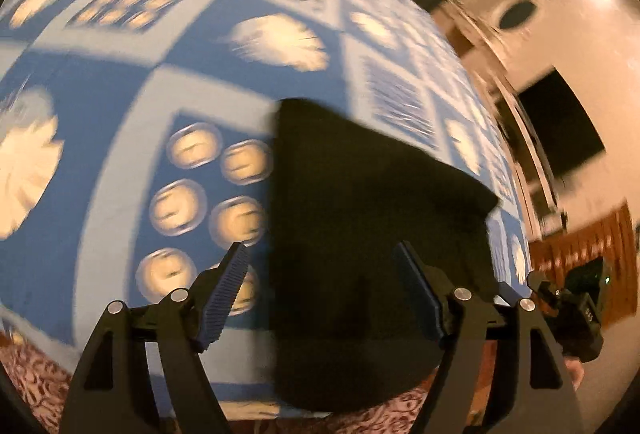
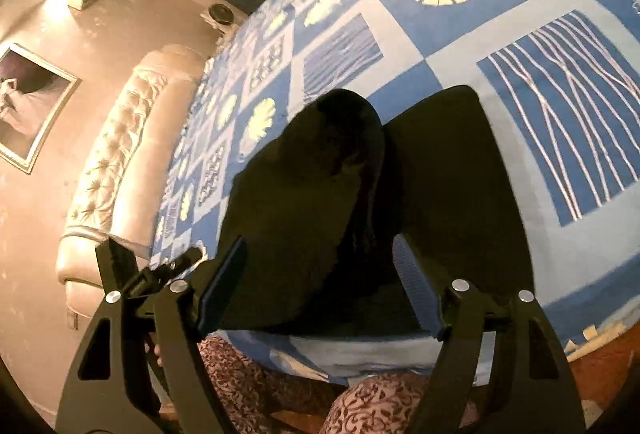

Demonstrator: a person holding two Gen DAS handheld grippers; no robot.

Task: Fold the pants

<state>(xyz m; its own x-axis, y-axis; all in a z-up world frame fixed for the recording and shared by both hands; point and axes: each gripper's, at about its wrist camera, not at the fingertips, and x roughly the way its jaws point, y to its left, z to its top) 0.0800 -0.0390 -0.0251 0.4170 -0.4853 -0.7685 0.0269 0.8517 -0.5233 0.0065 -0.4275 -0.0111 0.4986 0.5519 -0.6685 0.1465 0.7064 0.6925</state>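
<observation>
A bed (image 2: 460, 46) fills the room, covered in a blue sheet with pale shells and wavy lines. A padded headboard (image 2: 120, 138) stands against the wall under a framed picture (image 2: 28, 102). The black pants (image 2: 320, 214) lie near the bed's close edge, bunched into a hump on one side and flat on the other. The left gripper (image 1: 322, 298) hangs over them with its fingers wide apart, holding nothing. The right gripper (image 2: 320, 286) does the same, fingers spread over the dark cloth. The left view is blurry.
</observation>
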